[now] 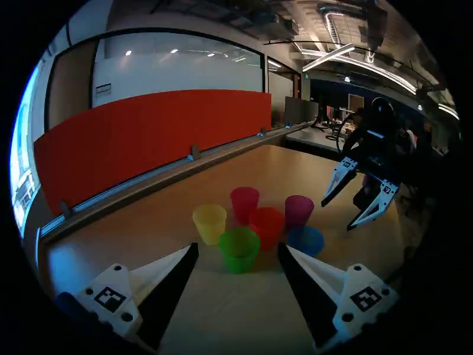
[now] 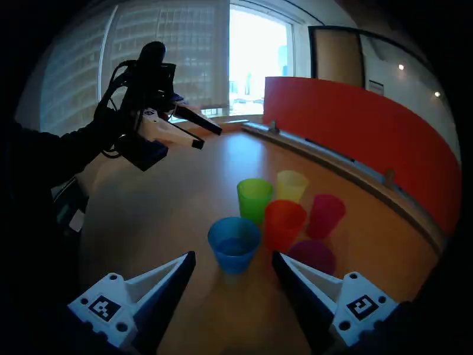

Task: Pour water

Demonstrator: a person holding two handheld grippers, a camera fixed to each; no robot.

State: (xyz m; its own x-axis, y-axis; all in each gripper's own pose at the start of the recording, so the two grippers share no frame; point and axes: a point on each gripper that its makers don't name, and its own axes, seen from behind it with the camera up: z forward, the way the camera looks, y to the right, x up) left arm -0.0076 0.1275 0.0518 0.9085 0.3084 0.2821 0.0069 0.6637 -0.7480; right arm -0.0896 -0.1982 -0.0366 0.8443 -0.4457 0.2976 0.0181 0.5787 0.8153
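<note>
My left gripper [image 1: 236,247] and right gripper [image 2: 232,255] hang spread, empty; blue cup [image 2: 233,236] stands upright, perhaps holding water; purple cup [image 2: 313,255] half-hidden behind a finger.

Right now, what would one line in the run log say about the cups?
step: pour water, not begun | left gripper: open, nothing held | right gripper: open, facing blue cup | cups: six clustered on table

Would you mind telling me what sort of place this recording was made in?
Most likely an open-plan office: a long wooden desk with a red partition, strip lights overhead, and a large window.
</note>
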